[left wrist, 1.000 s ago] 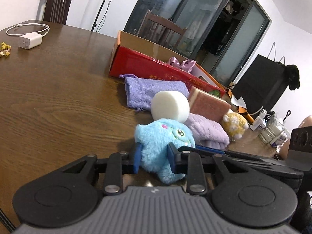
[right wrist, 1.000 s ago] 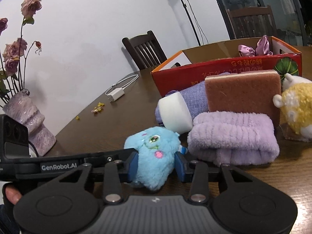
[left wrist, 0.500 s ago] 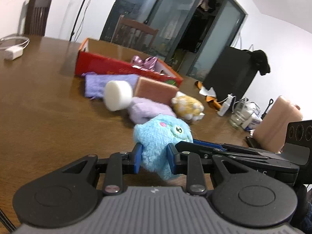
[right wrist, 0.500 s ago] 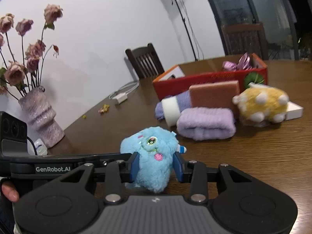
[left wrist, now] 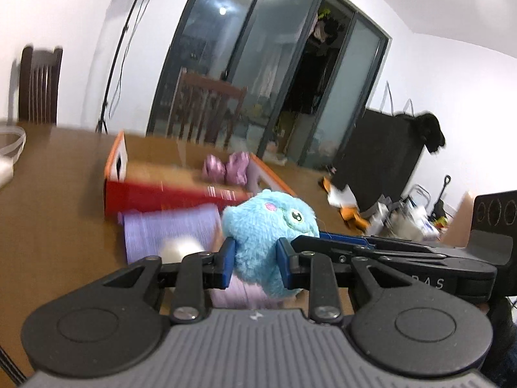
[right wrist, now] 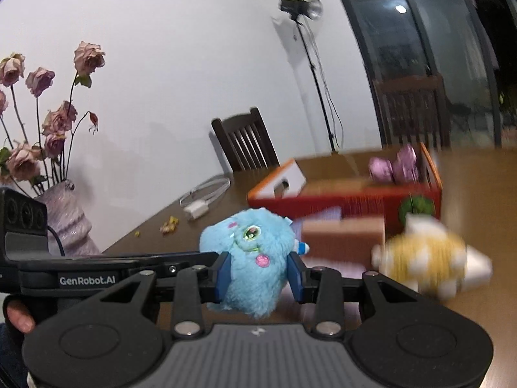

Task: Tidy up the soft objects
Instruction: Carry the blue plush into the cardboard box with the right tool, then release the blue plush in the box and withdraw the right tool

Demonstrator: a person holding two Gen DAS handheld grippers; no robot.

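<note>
A fluffy blue plush toy [left wrist: 268, 226] hangs in the air above the table, squeezed from two sides. My left gripper [left wrist: 255, 263] is shut on its lower body, and my right gripper [right wrist: 260, 273] is shut on the same blue plush toy [right wrist: 252, 252] from the opposite side. Behind it stands an open red cardboard box [left wrist: 168, 194] with a purple satin bow [left wrist: 226, 168] inside. In front of the box lie a lilac towel [left wrist: 168, 229], a white foam roll [left wrist: 177, 249], a brown sponge block [right wrist: 342, 236] and a yellow spotted plush [right wrist: 426, 255], all blurred.
The brown wooden table [left wrist: 58, 226] carries a white charger with cable [right wrist: 200, 203] and a vase of dried roses [right wrist: 64, 216] at the left. Dark chairs [right wrist: 245, 142] stand behind it. A lamp stand [right wrist: 303, 9] rises by the wall, and clutter [left wrist: 407, 223] lies at the right.
Both grippers have lifted the blue plush up off the table together and carried it toward the red box. The other soft things now lie lower and behind it.
</note>
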